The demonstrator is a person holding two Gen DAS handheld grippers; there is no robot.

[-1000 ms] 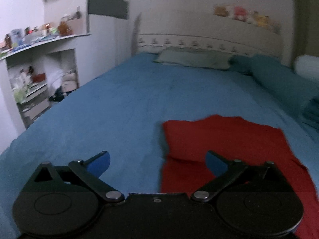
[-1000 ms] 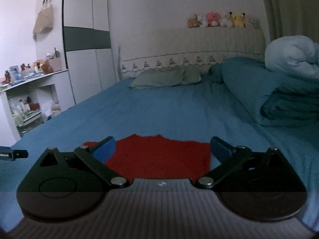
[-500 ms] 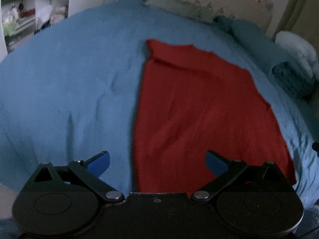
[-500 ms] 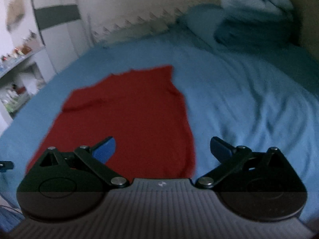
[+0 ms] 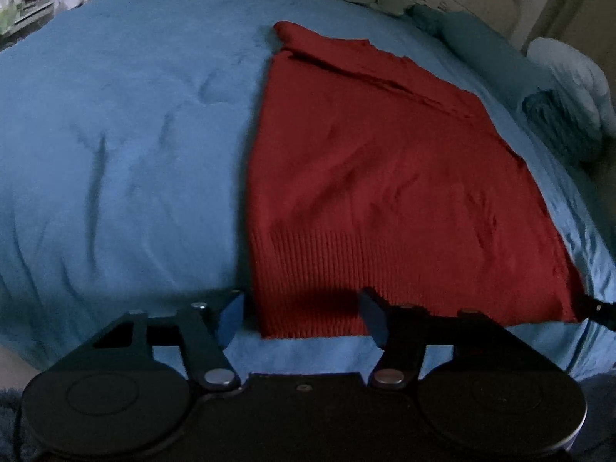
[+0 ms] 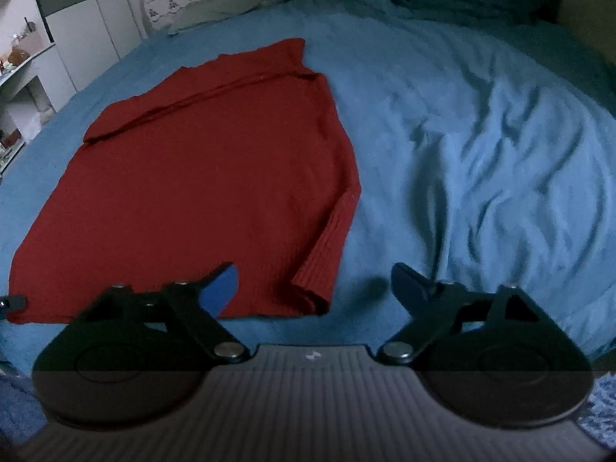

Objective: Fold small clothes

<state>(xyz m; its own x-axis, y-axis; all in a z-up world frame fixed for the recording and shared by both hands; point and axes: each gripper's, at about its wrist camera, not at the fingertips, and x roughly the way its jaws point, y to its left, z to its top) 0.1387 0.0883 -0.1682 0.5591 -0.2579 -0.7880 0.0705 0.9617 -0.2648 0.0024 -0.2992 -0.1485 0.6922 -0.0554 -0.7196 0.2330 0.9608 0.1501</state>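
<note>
A red knit garment (image 5: 385,177) lies flat on the blue bed, its far part folded over and its ribbed hem toward me. My left gripper (image 5: 302,313) is open, its jaws straddling the hem's near left corner. In the right wrist view the garment (image 6: 200,177) fills the left half. My right gripper (image 6: 313,288) is open, its jaws straddling the near right corner of the hem. Neither gripper holds the cloth.
The blue bedspread (image 5: 115,134) is wrinkled, more so at the right (image 6: 481,154). Rolled blankets (image 5: 558,115) lie at the right edge. Pillows (image 6: 215,11) and a headboard stand at the far end. Shelves (image 6: 19,77) stand at the left.
Both grippers have tilted down and come in over the near hem of the red garment. The left gripper's jaws have narrowed somewhat; both stay open.
</note>
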